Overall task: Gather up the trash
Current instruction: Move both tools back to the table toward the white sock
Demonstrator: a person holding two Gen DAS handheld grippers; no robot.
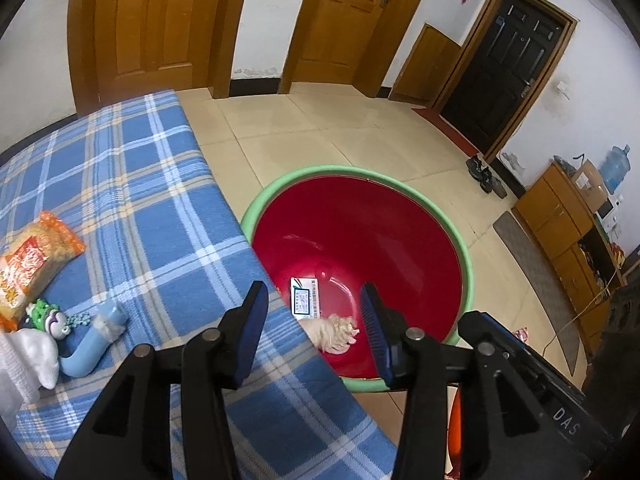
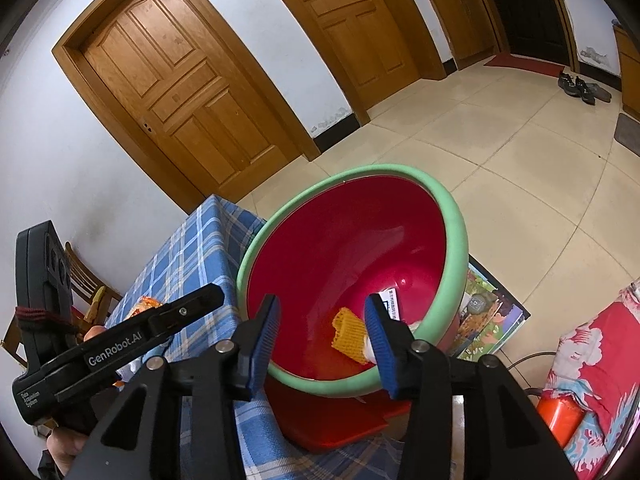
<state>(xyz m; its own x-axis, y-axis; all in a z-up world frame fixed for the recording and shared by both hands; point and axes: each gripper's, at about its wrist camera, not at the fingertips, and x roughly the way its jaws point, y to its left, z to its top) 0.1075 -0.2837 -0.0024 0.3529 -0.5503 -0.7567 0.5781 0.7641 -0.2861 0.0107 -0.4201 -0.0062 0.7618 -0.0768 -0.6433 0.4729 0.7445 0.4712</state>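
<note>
A red basin with a green rim (image 1: 466,256) stands beside the table's edge. In it lie a printed white card (image 1: 302,296) and a cream crumpled scrap (image 1: 336,332). My left gripper (image 1: 314,300) hangs open over the table edge and the basin, with nothing between its pads. In the right wrist view the basin's rim (image 2: 452,216) tilts toward me. An orange foam net (image 2: 350,334) shows against the basin's inside, close to my open right gripper (image 2: 322,316), whose pads do not touch it. The card (image 2: 394,304) lies further in.
On the blue plaid tablecloth (image 1: 160,208) lie an orange snack bag (image 1: 32,264), a green toy (image 1: 40,312), a pale blue curved piece (image 1: 92,344) and white foam (image 1: 32,352). A red stool (image 2: 332,420) carries the basin. A picture board (image 2: 492,316) and an orange can (image 2: 560,412) sit nearby.
</note>
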